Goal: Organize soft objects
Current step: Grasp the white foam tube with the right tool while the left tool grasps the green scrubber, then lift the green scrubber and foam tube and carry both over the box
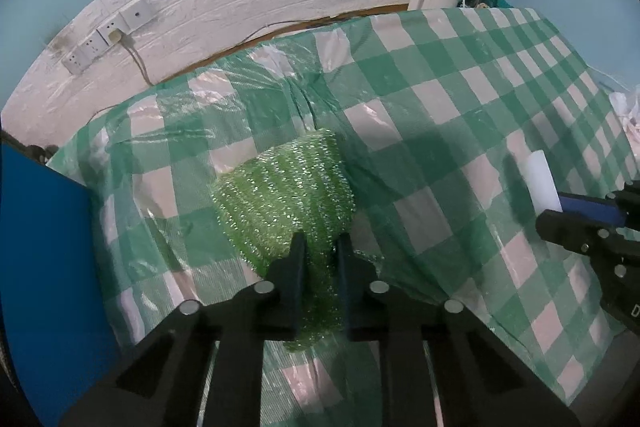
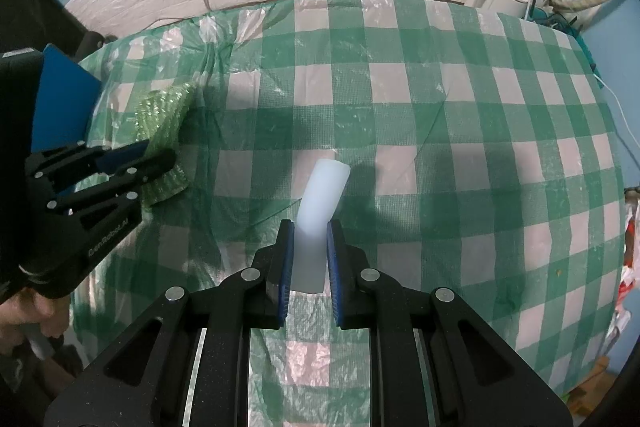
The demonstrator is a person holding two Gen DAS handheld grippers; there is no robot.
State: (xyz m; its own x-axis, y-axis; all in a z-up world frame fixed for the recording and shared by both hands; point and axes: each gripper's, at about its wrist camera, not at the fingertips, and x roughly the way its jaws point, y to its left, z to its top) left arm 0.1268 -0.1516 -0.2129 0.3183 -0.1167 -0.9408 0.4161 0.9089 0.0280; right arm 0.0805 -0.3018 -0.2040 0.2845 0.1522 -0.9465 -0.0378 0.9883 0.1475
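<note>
Left gripper (image 1: pixel 320 247) pinches green scrubber (image 1: pixel 284 195) at its near edge; scrubber drapes toward 12 o'clock on checked cloth (image 1: pixel 440 87). Right gripper (image 2: pixel 310 239) clamps white foam stick (image 2: pixel 320 203), tip toward 1 o'clock. I judge: lift both straight, keep squeeze gentle, avoid snagging cloth.

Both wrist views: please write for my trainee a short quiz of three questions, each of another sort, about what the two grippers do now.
1. True or false: the left gripper is shut on the green glittery scrubbing cloth.
2. Multiple choice: the right gripper holds A) a white kettle, B) a white foam block, C) nothing.
3. Fill in: both items are over a table covered with a green and white ______ tablecloth.

Key: 1 true; 2 B; 3 checked.
</note>
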